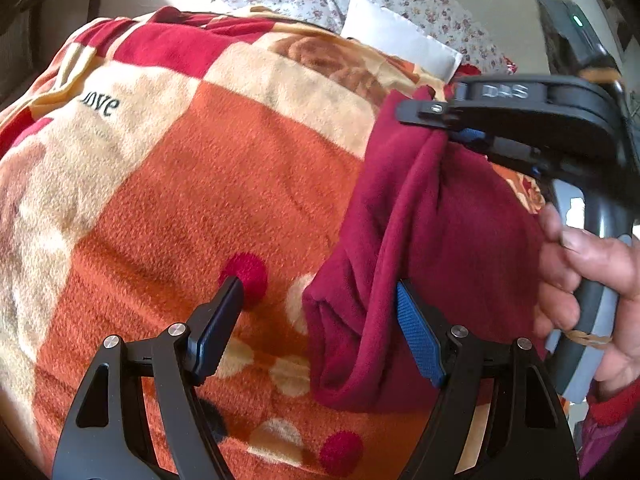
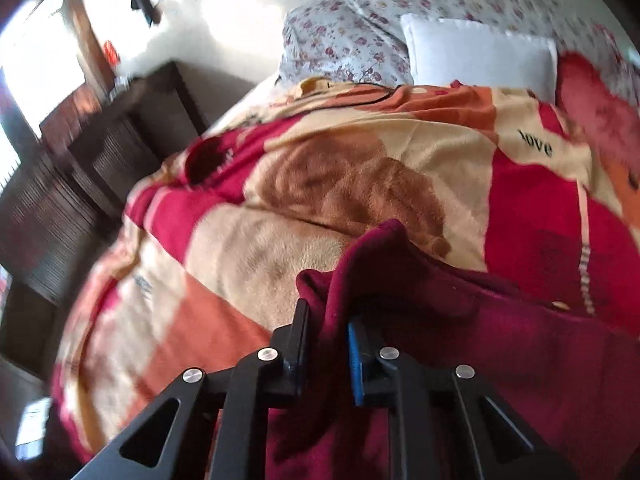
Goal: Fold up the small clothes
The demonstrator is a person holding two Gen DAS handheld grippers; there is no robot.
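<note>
I read right gripper (image 2: pixel 328 320) clamped on bunched edge of maroon garment (image 1: pixel 432 248); fold pinched between pads, remainder draped below and right of jaws. Left gripper (image 1: pixel 316 316) wide open, gripping nothing; garment edge touches its right pad (image 1: pixel 420 340), left finger over bare blanket (image 1: pixel 168 200). Risks, my judgement: thin pinch may slip under pull; single hold lets cloth twist; left closing may catch blanket pile.

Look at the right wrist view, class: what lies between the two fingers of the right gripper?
A bunched fold of the maroon garment lies in the right gripper, pinched by its narrow jaws. The right wrist view shows it, the patterned blanket behind.
</note>
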